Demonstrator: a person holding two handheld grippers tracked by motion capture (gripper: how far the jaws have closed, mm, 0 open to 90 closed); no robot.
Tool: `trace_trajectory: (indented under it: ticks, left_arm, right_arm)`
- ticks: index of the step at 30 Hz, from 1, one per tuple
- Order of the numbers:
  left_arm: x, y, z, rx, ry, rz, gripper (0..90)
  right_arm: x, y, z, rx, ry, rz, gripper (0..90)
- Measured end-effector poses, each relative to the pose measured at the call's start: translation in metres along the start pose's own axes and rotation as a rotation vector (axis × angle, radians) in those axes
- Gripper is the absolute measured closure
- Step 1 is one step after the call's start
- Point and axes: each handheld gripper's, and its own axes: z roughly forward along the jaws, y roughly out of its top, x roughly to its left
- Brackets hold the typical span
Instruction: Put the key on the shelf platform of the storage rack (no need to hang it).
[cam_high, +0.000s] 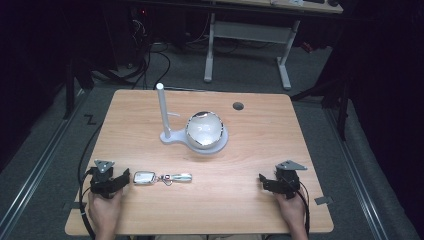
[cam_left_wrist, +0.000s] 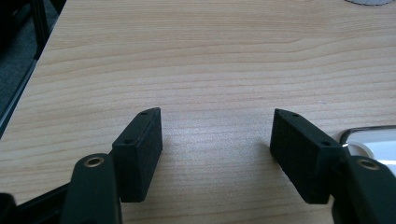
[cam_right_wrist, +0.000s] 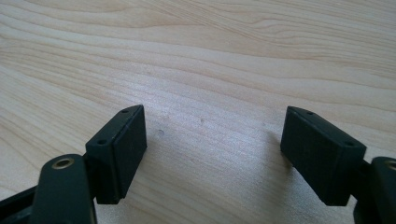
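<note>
A: Starting from the left edge, what did you see?

B: The left gripper (cam_high: 120, 181) rested on the wooden table (cam_high: 250, 200) near the front edge, held in the person's hand. Its jaws stood wide apart with only bare wood between them.

A: And the thing nearest to it?

B: A keychain (cam_high: 161, 177), lying flat just beside that gripper's right jaw. It had a shiny rectangular fob (cam_high: 143, 177) at the left, a small ring cluster in the middle, and a slim silvery piece at the right. In the left gripper view the fob's corner (cam_left_wrist: 373, 140) showed just past the right jaw, not between the pads.

A: How would it have handled?

B: Light, I judged, with stiff parts but floppy at the links, so one end would dangle when the other was lifted. The polished metal looked slippery. I would have pinched the fob across its long edges, since it was the broadest piece.

A: Further right?

B: A white stand (cam_high: 195, 140) sat in the middle of the table, farther back, with an upright post (cam_high: 162, 110) and a glossy dome (cam_high: 204, 129) on its base. Well apart from the keychain.

A: And the far right?

B: The right gripper (cam_high: 265, 181) rested near the front edge too, jaws spread and empty over bare wood.
</note>
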Motion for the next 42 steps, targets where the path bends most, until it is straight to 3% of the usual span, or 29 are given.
trace_trajectory:
  ticks: [15,21,32,42]
  left_arm:
    - [0.000,0.000,0.000,0.004,-0.016,0.015,31.3]
    - [-0.002,0.005,-0.001,0.009,-0.036,0.031,35.6]
    - [-0.013,0.020,-0.018,-0.010,-0.102,0.089,38.1]
    - [-0.037,0.026,-0.025,-0.031,-0.183,0.147,40.6]
  right_arm:
    - [0.000,0.000,0.000,-0.001,0.000,0.000,23.0]
    - [0.000,0.000,0.000,-0.001,0.000,0.000,22.9]
    - [0.000,0.000,0.000,-0.001,0.000,-0.001,22.9]
    - [0.000,0.000,0.000,-0.001,0.000,-0.001,22.9]
